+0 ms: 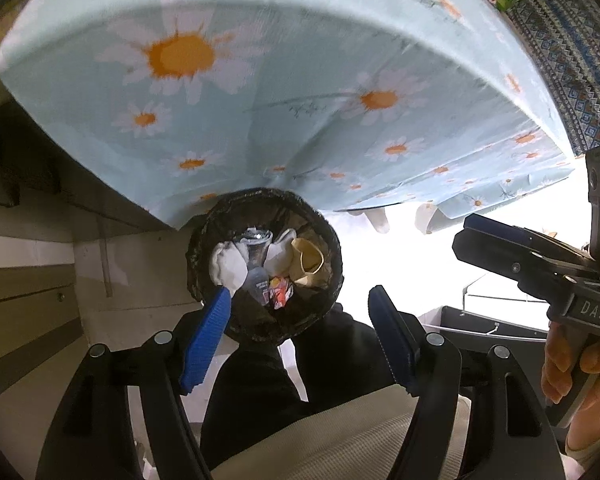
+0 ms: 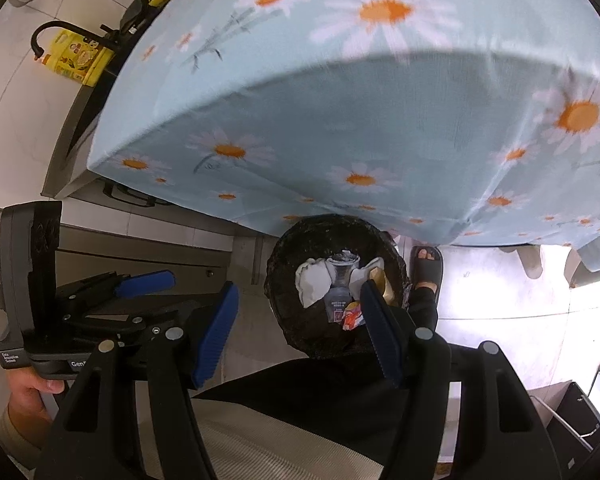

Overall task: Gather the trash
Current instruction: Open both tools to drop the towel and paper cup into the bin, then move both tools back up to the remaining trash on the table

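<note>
Both claws hang spread and empty, left claw and right claw, over the bin: light, crushable trash, pinch crumpled tissue mid-wad.

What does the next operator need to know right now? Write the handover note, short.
Left gripper: open, nothing between its blue pads, hanging above the trash bin.
Right gripper: open and empty too, also over the bin.
Bin: black-lined, on the floor against the hanging edge of the daisy tablecloth.
Done: crumpled white paper, a clear plastic bottle, a tan wrapper and a red-and-white packet already lie inside.
Left: the tabletop is mostly out of view here, so check it for any remaining trash before stopping.
</note>
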{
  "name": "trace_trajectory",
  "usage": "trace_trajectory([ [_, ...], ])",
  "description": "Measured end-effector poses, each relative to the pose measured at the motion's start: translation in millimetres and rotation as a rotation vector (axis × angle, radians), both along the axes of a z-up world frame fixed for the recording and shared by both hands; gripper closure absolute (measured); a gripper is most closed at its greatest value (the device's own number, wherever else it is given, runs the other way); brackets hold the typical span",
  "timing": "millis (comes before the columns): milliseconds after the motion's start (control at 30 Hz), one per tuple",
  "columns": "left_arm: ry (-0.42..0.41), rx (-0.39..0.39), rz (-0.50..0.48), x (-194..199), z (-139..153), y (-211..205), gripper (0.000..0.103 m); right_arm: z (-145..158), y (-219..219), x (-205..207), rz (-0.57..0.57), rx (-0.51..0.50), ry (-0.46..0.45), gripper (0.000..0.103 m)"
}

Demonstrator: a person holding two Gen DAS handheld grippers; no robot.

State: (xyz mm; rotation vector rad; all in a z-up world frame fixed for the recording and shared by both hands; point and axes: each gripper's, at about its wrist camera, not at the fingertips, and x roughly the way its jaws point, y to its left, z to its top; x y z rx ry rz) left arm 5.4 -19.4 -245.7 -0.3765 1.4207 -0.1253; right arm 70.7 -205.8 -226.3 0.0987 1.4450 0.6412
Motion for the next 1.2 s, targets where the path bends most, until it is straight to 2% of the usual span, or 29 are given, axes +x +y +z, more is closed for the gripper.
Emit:
trace_trajectory([
  [133,-0.023,0.002,0.000,2,12,0,0.034,13,-2,2,-0.008,0.011,-0.021,0.036],
  [600,-0.075,0.007,0.000,-3,45,-3,0.034,40,1,-2,0.015,0.016,-0.047,0.035],
  [700,-0.093,0.007,-0.008,-2,54,-6,0.028,51,0,0,0.013,0.026,-0.078,0.034],
  [1000,-0.181,0.017,-0.008,7,98,-6,0.026,99,-5,19,0.007,0.077,-0.195,0.032],
  [1200,-0.235,0.040,-0.003,25,121,-6,0.026,118,-7,47,0.016,0.096,-0.247,0.032],
])
